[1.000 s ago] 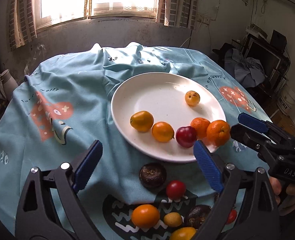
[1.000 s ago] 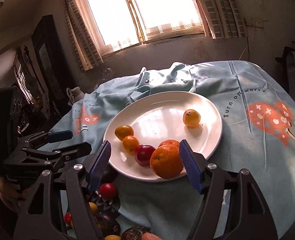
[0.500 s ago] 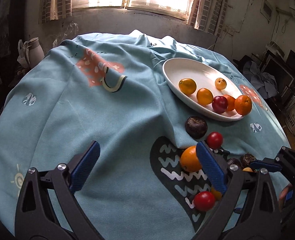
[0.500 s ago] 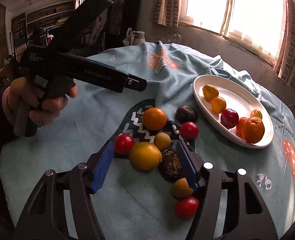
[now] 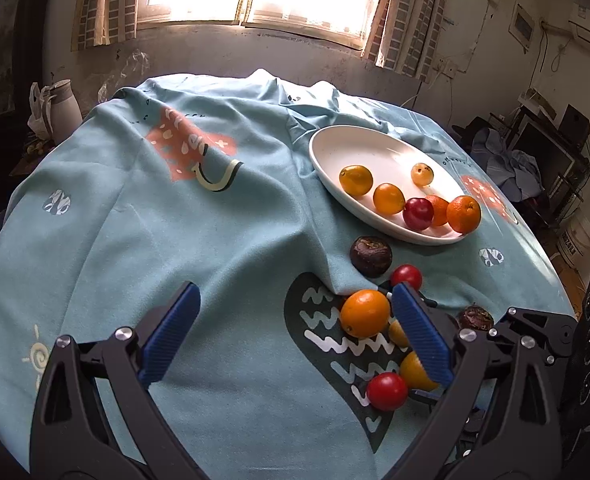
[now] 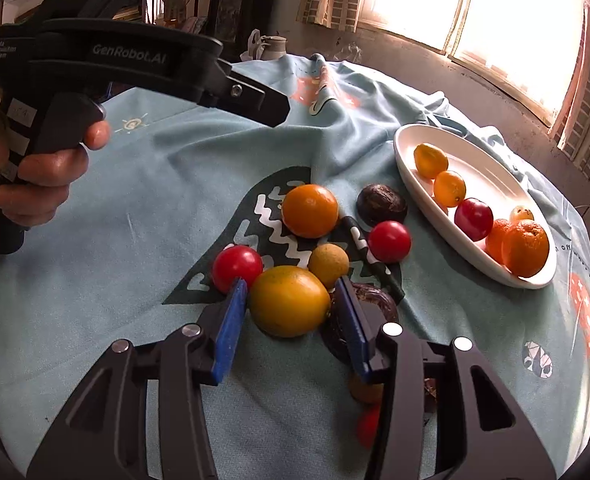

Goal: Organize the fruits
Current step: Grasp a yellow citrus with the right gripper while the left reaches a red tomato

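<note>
Right gripper (image 6: 291,312): ribbed blue pads on black jaws, which have just been closing around a yellow fruit (image 6: 289,301). The pads stand at its two flanks; actual contact cannot be told. The fruit is smooth, slightly oval, its long axis lying across the jaws, and it rests on the cloth (image 6: 135,184).

Left gripper (image 5: 295,332): the same blue ribbed pads, spread wide over bare cloth, nothing between them. It is held in a hand (image 6: 43,176) at the left of the right wrist view.

Loose fruits around the yellow one: two glossy red balls (image 6: 237,267) (image 6: 389,241), a small matte tan ball (image 6: 328,265), a round orange (image 6: 310,211), and two dark wrinkled fruits (image 6: 382,199) (image 6: 379,300), one of them just behind the right pad.

Plate (image 6: 491,160): white, glazed, oval, farther back to the right. Six small fruits are held in it: four orange or yellow, one dark red, one pale and spotted.

Cloth: pale blue, soft, rumpled, printed with a dark wavy-lined patch and coral shapes.
</note>
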Tool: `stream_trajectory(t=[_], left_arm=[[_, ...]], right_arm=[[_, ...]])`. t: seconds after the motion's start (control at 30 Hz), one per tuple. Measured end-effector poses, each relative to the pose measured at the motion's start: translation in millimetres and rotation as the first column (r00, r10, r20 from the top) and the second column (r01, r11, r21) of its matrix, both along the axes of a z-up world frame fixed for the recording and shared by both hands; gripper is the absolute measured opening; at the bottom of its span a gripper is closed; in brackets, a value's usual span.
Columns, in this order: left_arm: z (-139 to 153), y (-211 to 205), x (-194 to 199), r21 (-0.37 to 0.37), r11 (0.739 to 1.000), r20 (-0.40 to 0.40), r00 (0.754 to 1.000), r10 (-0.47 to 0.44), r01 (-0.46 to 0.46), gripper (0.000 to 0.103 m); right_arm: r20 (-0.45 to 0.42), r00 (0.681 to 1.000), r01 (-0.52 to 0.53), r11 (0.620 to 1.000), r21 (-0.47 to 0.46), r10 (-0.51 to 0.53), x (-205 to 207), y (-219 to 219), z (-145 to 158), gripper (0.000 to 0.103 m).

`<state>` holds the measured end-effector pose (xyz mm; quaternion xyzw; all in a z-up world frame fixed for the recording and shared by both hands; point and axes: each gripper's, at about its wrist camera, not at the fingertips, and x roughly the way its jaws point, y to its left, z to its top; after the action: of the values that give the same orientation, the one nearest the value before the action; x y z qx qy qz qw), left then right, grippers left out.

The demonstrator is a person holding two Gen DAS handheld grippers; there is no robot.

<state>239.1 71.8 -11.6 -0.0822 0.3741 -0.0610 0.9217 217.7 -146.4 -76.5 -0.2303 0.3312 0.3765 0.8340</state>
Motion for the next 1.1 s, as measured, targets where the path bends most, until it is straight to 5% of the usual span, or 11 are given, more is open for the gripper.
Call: stream_trajectory(t=[0.37,0.5,0.63,0.7,0.9,1.1], left_arm=[[-0.5,2.0,0.4,0.03,0.999,0.002,1.0,0.017,-0.017,0.098],[0.3,0.3,-2.5,0.036,0.999,-0.007,0.999,-0.036,0.036,0.098],[2.1,-17.4,-17.1,0.037,0.974,-0.007,0.975,-0.223,0.223,0.097],[-2.1,-34.0,-25.7,0.07,0.95,-0.013,0.953,-0.303,0.303,0.091],[-29.9,-73.4,-39.0,0.133,0.867,-0.117,0.876,-0.468,0.481,0.052],[-42.0,-75.3,-36.3,0.166,0.869,-0.147,0.883,-0.445,0.466,0.045]], right_arm=[[0.078,0.997,-0.005,0.996,-0.092,0.012,-10.8,7.7,-4.9,0.043],[-0.062,0.997,0.039,0.998,0.05,-0.036,4.4,-13.7,10.8,0.043],[-0.198,0.975,0.152,0.955,0.253,-0.102,26.1,-52.0,32.6,0.043],[-0.236,0.963,0.205,0.927,0.315,-0.132,33.4,-68.1,38.5,0.043],[-0.272,0.948,0.262,0.893,0.365,-0.167,38.3,-82.5,43.4,0.043],[-0.275,0.949,0.251,0.898,0.361,-0.155,37.0,-79.7,42.5,0.043]])
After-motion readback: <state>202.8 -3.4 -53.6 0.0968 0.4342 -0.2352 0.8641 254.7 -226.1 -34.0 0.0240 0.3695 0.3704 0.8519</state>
